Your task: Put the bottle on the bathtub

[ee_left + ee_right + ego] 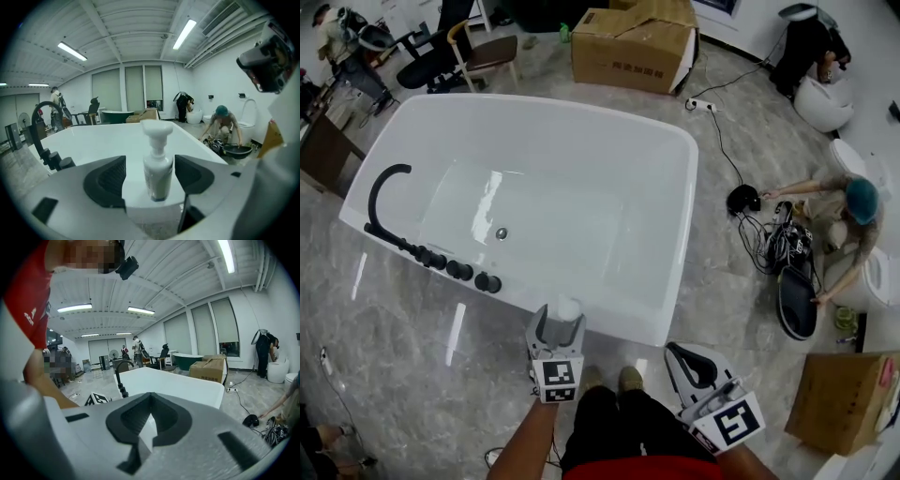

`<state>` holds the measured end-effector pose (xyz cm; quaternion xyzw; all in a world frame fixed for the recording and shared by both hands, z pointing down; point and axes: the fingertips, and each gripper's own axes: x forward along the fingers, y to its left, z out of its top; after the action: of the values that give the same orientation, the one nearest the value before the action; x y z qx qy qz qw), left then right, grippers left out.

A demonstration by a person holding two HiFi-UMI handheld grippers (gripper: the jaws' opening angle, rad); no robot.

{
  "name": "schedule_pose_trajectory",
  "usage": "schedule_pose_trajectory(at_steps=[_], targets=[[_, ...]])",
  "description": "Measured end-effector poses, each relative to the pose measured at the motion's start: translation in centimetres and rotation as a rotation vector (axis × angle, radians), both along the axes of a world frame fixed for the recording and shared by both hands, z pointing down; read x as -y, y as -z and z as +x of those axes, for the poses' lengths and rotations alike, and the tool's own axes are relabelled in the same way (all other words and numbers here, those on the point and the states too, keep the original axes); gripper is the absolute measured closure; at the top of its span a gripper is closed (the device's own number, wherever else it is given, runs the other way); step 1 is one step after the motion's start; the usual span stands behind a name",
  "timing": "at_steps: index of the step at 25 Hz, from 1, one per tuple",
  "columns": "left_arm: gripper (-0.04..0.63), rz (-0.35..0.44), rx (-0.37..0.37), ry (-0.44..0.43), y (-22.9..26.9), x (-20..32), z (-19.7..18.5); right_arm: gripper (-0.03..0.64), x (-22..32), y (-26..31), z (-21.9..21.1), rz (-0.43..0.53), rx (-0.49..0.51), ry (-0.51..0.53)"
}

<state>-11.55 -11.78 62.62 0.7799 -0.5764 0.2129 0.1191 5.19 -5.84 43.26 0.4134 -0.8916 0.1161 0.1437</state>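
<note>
Though the left claw point(150, 174) straddles the bottle point(157, 168), neither jaw touches.

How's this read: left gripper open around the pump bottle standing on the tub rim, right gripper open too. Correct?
Not quite. The right gripper is shut, its fingers together with nothing between them, as the right gripper view shows. The rest holds: the left gripper is open around the pump bottle, which stands on the tub rim.
</note>
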Motion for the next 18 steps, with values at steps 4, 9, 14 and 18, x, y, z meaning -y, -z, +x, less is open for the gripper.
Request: schedule_pose_trajectory(at_steps=[4,9,14,18], targets=[[0.295,0.055,-0.047,0.01,5.0,-1.7,0.2,0.612,0.1,0.8,-0.5,0.012,0.031,0.018],[0.296,0.11,-0.136,0.012,11.5,-5.0,2.4,0.612,-0.3,2.5,-0.6,0.046,0.07,0.052],[0.311,0.158,-0.199,-0.012,18.5,-7.4,4.3,0.612,-0.9,4.7,-0.5,0.082,0.122,0.073],[0.396,0.237,-0.201,0.012,24.5,-7.7,3.8,0.612,-1.1,7.3,-0.7,0.116,0.164,0.089]])
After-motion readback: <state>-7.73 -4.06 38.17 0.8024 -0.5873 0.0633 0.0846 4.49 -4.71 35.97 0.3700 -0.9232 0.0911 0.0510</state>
